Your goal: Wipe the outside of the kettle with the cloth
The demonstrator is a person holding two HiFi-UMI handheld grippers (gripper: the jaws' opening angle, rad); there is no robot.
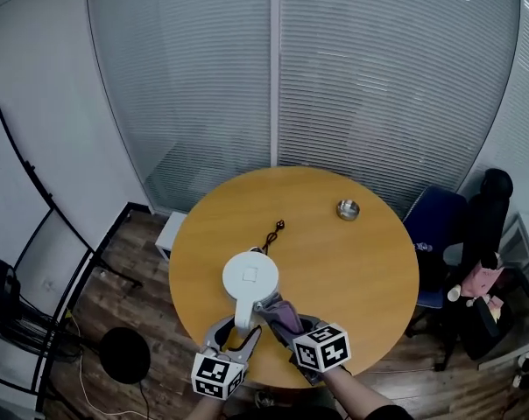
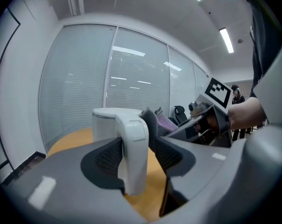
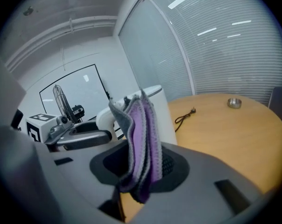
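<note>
Near front edge of round wooden desk (image 1: 361,269): white plastic electric kettle (image 1: 250,278), rigid, smooth, prob. slippery; weight unknown, so best steadied by its handle (image 2: 134,148), which sits betw. jaws of open left claw (image 1: 238,332), not pinched. Soft, light purple-grey folded cloth (image 3: 142,139) clamped in right claw (image 1: 286,320), just beside kettle body. Kettle base and fill level hidden; cloth-to-kettle contact unclear.

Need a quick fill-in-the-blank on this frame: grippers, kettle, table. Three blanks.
1. The right gripper is shut on a purple and grey ___.
2. The left gripper has its jaws either side of the white plastic kettle, round its ___.
3. The wooden table under the kettle is ___ in shape.
Missing words: cloth; handle; round.
</note>
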